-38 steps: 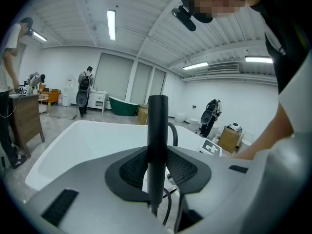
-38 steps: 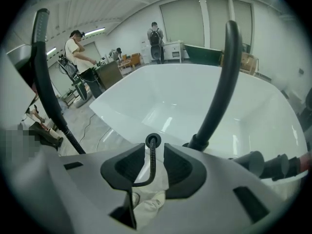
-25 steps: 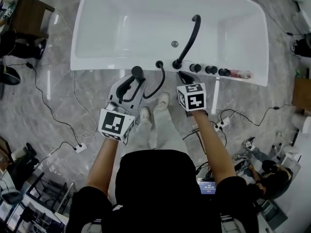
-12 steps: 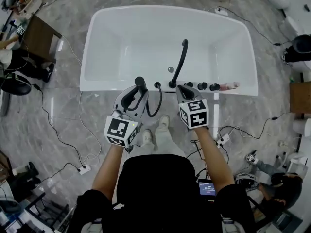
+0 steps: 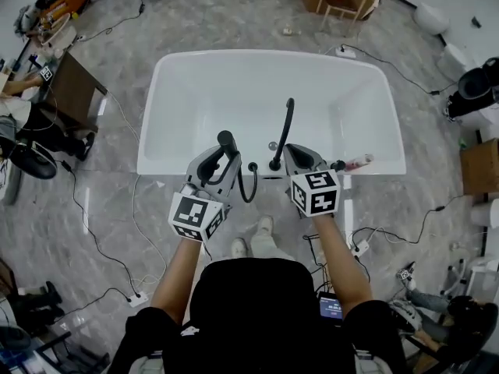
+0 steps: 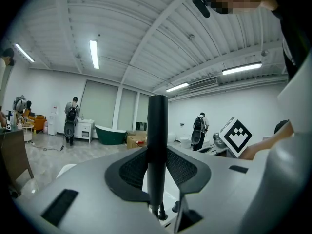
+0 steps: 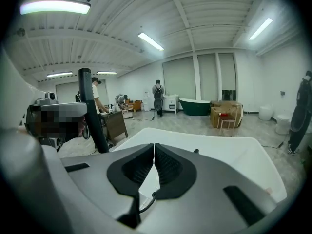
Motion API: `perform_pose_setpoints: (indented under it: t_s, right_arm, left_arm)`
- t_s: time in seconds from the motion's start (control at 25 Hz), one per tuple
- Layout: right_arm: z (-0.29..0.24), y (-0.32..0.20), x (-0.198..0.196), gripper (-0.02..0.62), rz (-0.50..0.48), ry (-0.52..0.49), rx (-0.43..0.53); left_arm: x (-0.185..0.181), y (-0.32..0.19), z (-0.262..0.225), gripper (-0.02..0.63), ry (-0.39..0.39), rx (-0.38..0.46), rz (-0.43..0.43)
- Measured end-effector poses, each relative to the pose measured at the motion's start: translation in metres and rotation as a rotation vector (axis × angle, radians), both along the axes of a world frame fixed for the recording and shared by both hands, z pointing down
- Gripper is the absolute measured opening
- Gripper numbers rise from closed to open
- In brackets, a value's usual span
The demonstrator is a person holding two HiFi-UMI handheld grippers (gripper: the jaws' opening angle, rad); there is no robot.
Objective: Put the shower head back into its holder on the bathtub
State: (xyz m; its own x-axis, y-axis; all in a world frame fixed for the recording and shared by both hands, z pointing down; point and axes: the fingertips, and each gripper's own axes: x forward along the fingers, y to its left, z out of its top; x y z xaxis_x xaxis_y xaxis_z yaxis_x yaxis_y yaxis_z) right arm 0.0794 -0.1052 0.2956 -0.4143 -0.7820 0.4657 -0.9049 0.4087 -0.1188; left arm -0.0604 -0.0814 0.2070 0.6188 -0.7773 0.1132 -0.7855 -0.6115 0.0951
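Left gripper (image 6: 157,172) is clamped on the black shower head (image 6: 157,126), which it holds upright over the near rim of the bathtub (image 5: 164,166); right gripper (image 7: 154,157) has its jaws together on nothing. Bring the handle's base down plumb over the hose socket (image 5: 252,166), likely the holder, left of the spout (image 5: 285,131). Mind the hose (image 5: 249,187) loop, and let go only once it's seated.

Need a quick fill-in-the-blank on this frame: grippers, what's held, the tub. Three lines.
1. The left gripper is shut on the black ____.
2. The right gripper holds nothing; its jaws are ____.
3. A black hose loops down in front of the near rim of the white ____.
Missing words: shower head; shut; bathtub.
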Motion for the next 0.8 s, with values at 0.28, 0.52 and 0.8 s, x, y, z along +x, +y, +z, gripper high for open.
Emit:
perform_pose_setpoints:
  t_s: [0.28,0.52,0.8]
  right_arm:
    - [-0.033,-0.011,-0.005,0.025,0.003,-0.031,0.059]
    - [-0.051,-0.011,-0.006,0.025,0.001,-0.038,0.096]
    - [-0.05,-0.017,-0.003,0.025,0.009,-0.043,0.08]
  left_arm:
    - [0.006,-0.005,-0.035,0.129,0.01,0.072,0.017]
    - [0.012,-0.004,-0.047,0.129,0.012,0.098,0.027]
    - [0.021,-0.012,-0.036,0.129,0.002,0.06,0.041]
